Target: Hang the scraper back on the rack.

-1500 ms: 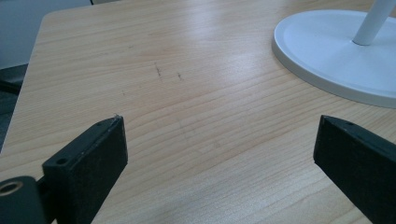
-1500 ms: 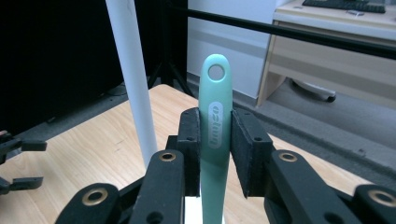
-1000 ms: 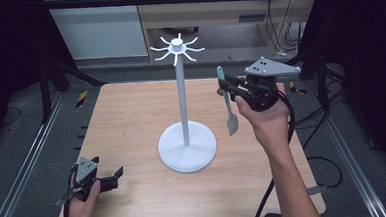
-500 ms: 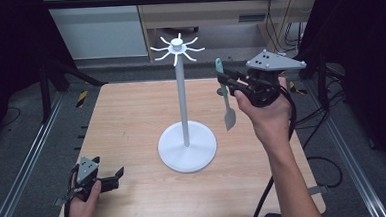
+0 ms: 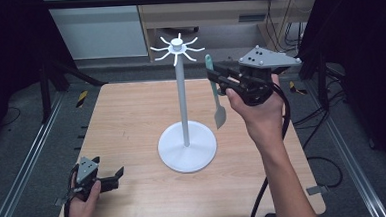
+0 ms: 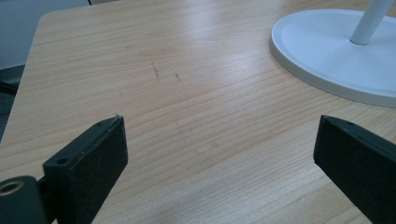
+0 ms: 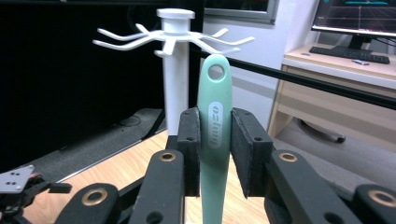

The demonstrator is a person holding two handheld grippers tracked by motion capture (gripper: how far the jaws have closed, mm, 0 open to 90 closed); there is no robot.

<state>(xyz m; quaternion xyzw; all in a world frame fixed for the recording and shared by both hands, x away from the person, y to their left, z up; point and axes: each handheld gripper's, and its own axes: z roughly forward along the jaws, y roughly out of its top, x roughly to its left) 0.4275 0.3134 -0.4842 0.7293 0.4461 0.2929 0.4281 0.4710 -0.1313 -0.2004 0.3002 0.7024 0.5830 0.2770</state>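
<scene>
**Holding a green spatula up to the hook stand**

Looking down from the high view, the white hook stand (image 5: 183,101) rises from the middle of the wooden table (image 5: 126,117). The right gripper (image 5: 218,78) is raised just right of the stand's pole, a little below the ring of hooks, with its jaws clamped on the handle of a green spatula (image 5: 215,90). The spatula hangs upright, blade down and clear of the table, probably so its handle hole sits high enough for a hook. The left gripper (image 5: 115,173) rests low at the table's near edge, well left of the stand's base, seemingly parked out of the way.

In the left gripper view, its jaws stand wide apart with nothing between them; the stand's base (image 6: 345,56) lies ahead.

In the right gripper view, the pads (image 7: 189,149) press the handle from both sides, beneath the hanging hole (image 7: 215,71), which sits just below the hooks (image 7: 173,38).
</scene>
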